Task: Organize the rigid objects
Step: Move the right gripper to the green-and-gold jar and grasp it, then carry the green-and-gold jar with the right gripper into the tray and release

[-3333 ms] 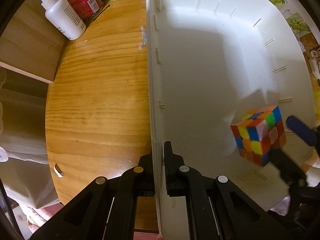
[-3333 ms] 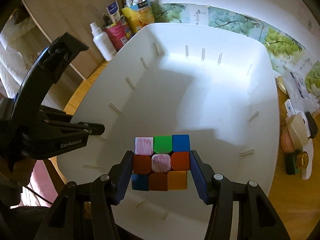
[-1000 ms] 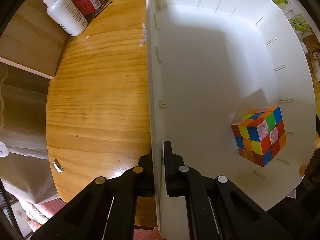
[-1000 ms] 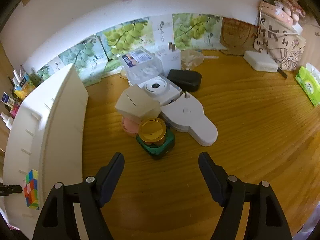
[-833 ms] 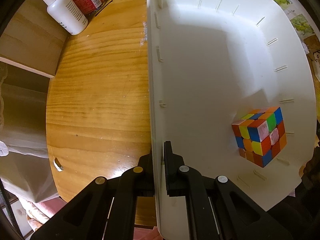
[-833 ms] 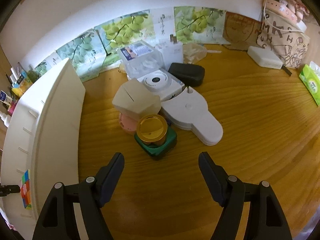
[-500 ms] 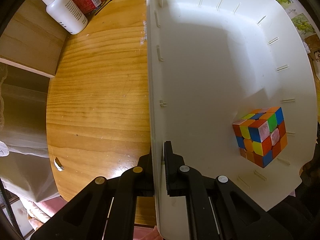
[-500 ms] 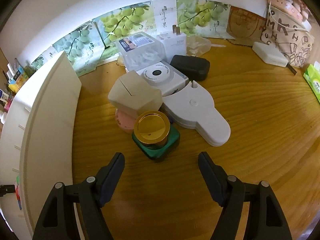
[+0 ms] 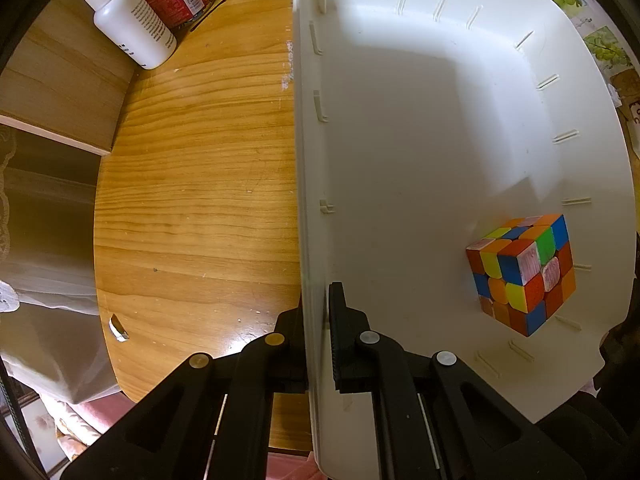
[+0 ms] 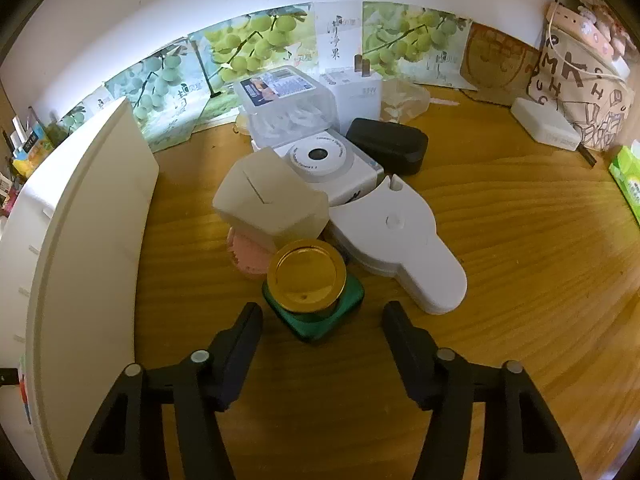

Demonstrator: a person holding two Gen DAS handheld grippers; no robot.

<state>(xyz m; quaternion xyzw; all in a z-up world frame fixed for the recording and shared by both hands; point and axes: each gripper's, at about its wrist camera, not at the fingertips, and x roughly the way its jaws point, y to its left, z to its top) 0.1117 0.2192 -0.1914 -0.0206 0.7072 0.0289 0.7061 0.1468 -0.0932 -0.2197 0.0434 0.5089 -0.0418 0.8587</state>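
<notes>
Left wrist alone shows cube inside bin.

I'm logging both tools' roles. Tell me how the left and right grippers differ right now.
The left gripper is clamped on the white bin wall; the right gripper holds nothing, with its jaws closing. The left looks down along the bin's edge; the right faces the gold-lidded green jar ahead of it on the wooden table, untouched. Both have black two-finger jaws.
</notes>
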